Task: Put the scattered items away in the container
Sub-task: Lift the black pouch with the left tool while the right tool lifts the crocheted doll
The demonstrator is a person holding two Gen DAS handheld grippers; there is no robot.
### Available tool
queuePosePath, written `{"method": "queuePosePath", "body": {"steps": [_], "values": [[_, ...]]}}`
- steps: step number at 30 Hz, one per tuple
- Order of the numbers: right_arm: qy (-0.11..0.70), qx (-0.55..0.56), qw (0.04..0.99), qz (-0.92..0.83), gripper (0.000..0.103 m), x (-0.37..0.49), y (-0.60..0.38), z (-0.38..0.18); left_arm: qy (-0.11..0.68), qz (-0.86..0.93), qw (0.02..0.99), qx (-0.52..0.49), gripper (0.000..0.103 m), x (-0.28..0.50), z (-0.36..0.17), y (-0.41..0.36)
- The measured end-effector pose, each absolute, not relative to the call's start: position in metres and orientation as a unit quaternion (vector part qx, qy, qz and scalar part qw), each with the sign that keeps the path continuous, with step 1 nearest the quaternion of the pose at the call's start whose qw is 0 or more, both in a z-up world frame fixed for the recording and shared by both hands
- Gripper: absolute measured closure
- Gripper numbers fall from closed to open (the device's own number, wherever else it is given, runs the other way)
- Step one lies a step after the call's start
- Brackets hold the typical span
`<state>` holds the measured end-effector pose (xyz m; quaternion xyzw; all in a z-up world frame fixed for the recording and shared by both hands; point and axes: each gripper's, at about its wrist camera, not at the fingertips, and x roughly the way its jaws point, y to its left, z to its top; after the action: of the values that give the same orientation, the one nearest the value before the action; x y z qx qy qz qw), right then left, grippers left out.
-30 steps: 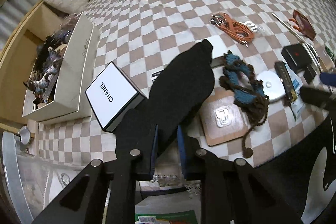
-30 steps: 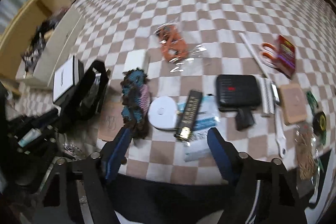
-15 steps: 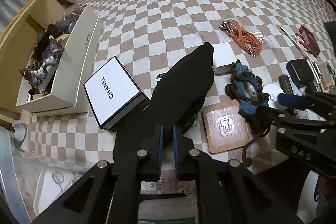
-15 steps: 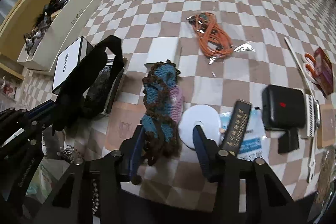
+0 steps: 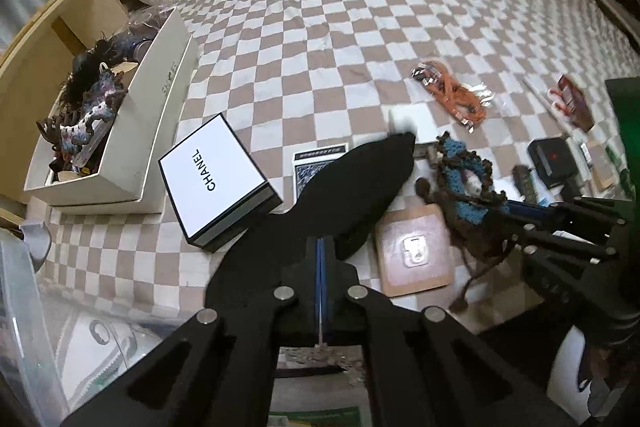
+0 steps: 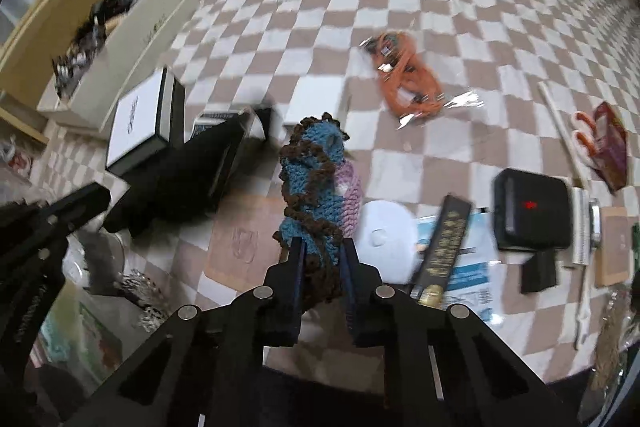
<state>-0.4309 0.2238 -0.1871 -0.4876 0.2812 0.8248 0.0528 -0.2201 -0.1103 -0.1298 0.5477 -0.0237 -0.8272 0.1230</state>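
Note:
My left gripper point(image 5: 322, 251) is shut on a flat black cloth piece point(image 5: 352, 191) and holds it above the checkered bed. My right gripper point(image 6: 322, 255) is shut on a blue, brown and lilac crochet piece point(image 6: 314, 179), lifted off the bed; both also show in the left wrist view, the crochet piece point(image 5: 460, 175) at right. The container, a white open box point(image 5: 160, 99), stands at far left and holds dark fluffy items. The black cloth also shows at left in the right wrist view point(image 6: 180, 183).
A white Chanel box point(image 5: 212, 183) lies beside the container. An orange cable in a bag point(image 6: 408, 79), a black case point(image 6: 532, 211), a white disc point(image 6: 384, 231), a brown card point(image 5: 414, 251) and scissors point(image 6: 592, 139) lie scattered. A wooden shelf point(image 5: 36, 59) stands left.
My left jaws closed fully on the black cloth. My right gripper moved in over the crochet piece, closed on it and raised it.

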Motion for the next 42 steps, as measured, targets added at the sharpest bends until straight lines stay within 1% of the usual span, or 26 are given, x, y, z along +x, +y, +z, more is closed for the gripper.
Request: {"method": "queuePosePath", "body": {"steps": [5,11,13,14,15,16,17,18,24,26,30,32,33,34,35,36,37,42], "values": [[0.300,-0.469,0.071,0.828,0.086,-0.407,0.247,-0.171,-0.039,-0.830,0.125,0.543,0.102,-0.217,-0.128,-0.105],[0.321,-0.456,0.086,0.826,0.086,-0.389,0.268,-0.169,-0.084,-0.804,0.111,0.579,0.102,-0.219,-0.156,-0.093],[0.327,-0.453,0.091,0.825,0.086,-0.387,0.274,-0.169,-0.109,-0.793,0.106,0.590,0.099,-0.219,-0.166,-0.086],[0.330,-0.451,0.093,0.824,0.086,-0.386,0.276,-0.169,-0.122,-0.788,0.101,0.595,0.092,-0.219,-0.171,-0.082],[0.333,-0.450,0.095,0.823,0.086,-0.385,0.279,-0.169,-0.136,-0.783,0.095,0.600,0.076,-0.218,-0.175,-0.078],[0.336,-0.448,0.097,0.822,0.086,-0.384,0.282,-0.170,-0.155,-0.779,0.095,0.600,0.066,-0.217,-0.179,-0.074],[0.340,-0.447,0.100,0.822,0.086,-0.383,0.285,-0.170,-0.175,-0.775,0.095,0.600,0.045,-0.216,-0.182,-0.070],[0.343,-0.445,0.102,0.821,0.086,-0.382,0.287,-0.170,-0.201,-0.771,0.098,0.596,0.039,-0.214,-0.186,-0.065],[0.363,-0.433,0.113,0.817,0.086,-0.374,0.305,-0.168,-0.300,-0.739,0.106,0.594,0.039,-0.211,-0.210,-0.054],[0.371,-0.427,0.113,0.817,0.086,-0.372,0.310,-0.166,-0.341,-0.723,0.111,0.591,0.039,-0.210,-0.221,-0.053],[0.387,-0.418,0.114,0.814,0.086,-0.368,0.318,-0.164,-0.450,-0.688,0.127,0.555,0.039,-0.205,-0.243,-0.050],[0.392,-0.416,0.114,0.813,0.086,-0.367,0.321,-0.165,-0.474,-0.677,0.128,0.548,0.039,-0.203,-0.250,-0.050],[0.394,-0.416,0.114,0.812,0.086,-0.366,0.322,-0.165,-0.481,-0.674,0.128,0.546,0.041,-0.203,-0.253,-0.051],[0.395,-0.416,0.115,0.811,0.086,-0.366,0.323,-0.166,-0.486,-0.673,0.126,0.543,0.045,-0.203,-0.254,-0.052],[0.397,-0.416,0.115,0.810,0.086,-0.366,0.324,-0.167,-0.483,-0.674,0.123,0.545,0.057,-0.204,-0.254,-0.053],[0.398,-0.416,0.116,0.809,0.086,-0.365,0.325,-0.168,-0.479,-0.676,0.120,0.548,0.071,-0.205,-0.254,-0.054],[0.400,-0.415,0.116,0.809,0.086,-0.365,0.326,-0.168,-0.472,-0.678,0.117,0.551,0.076,-0.205,-0.252,-0.055],[0.407,-0.414,0.118,0.806,0.086,-0.364,0.330,-0.170,-0.430,-0.699,0.114,0.561,0.081,-0.210,-0.237,-0.057]]}}
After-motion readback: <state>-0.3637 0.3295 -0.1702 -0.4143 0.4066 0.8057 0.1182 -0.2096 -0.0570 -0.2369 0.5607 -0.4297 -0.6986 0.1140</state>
